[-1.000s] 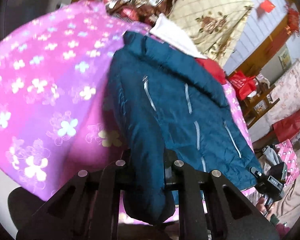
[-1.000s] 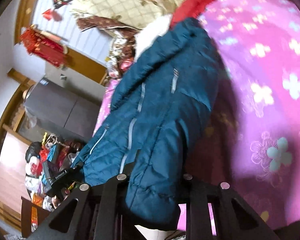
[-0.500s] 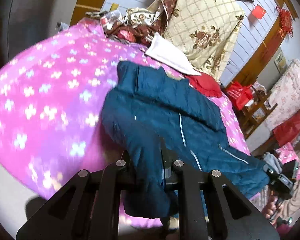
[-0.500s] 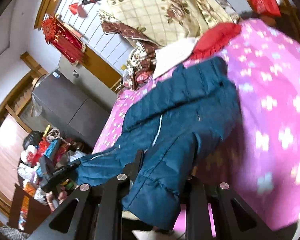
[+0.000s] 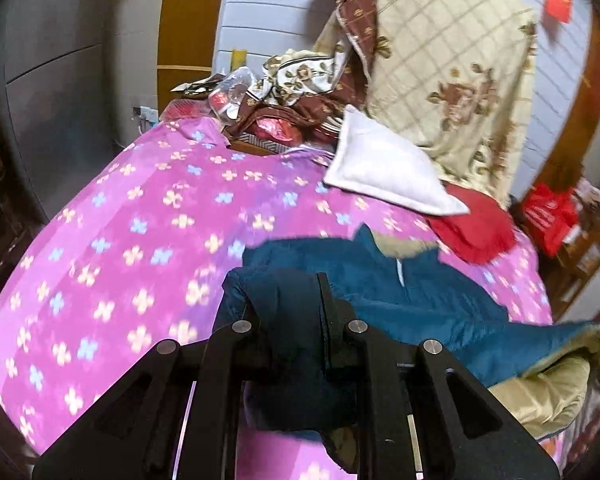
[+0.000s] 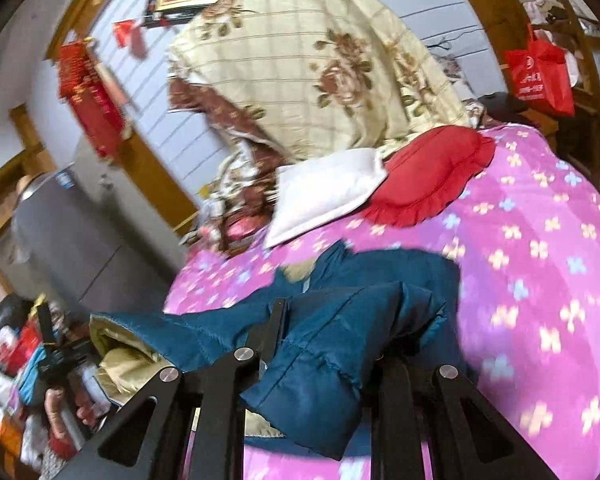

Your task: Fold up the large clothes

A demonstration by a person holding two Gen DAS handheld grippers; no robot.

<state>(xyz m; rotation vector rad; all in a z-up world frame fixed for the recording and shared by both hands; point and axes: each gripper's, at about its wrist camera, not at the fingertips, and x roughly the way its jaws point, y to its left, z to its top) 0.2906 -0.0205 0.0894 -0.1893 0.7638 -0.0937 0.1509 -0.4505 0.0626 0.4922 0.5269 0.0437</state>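
Note:
A dark blue quilted jacket (image 5: 416,300) with a beige lining lies bunched at the near edge of a bed with a pink flowered cover (image 5: 140,240). My left gripper (image 5: 288,312) is shut on a blue cuff or hem of the jacket, which hangs down between the fingers. In the right wrist view the jacket (image 6: 380,280) is lifted off the pink cover (image 6: 540,260). My right gripper (image 6: 328,328) is shut on another blue edge of it. The beige lining (image 6: 120,364) shows at the lower left.
A white pillow (image 5: 380,168), a red cushion (image 5: 476,232) and a cream flowered quilt (image 5: 452,72) pile up at the bed's far end. A grey cabinet (image 5: 52,92) stands left of the bed. Red bags and shelves (image 5: 552,216) stand at the right.
Both grippers have pulled back and up with the jacket. The jacket lay spread flat along the bed; now it is drawn toward the near edge, bunched, with its lining showing.

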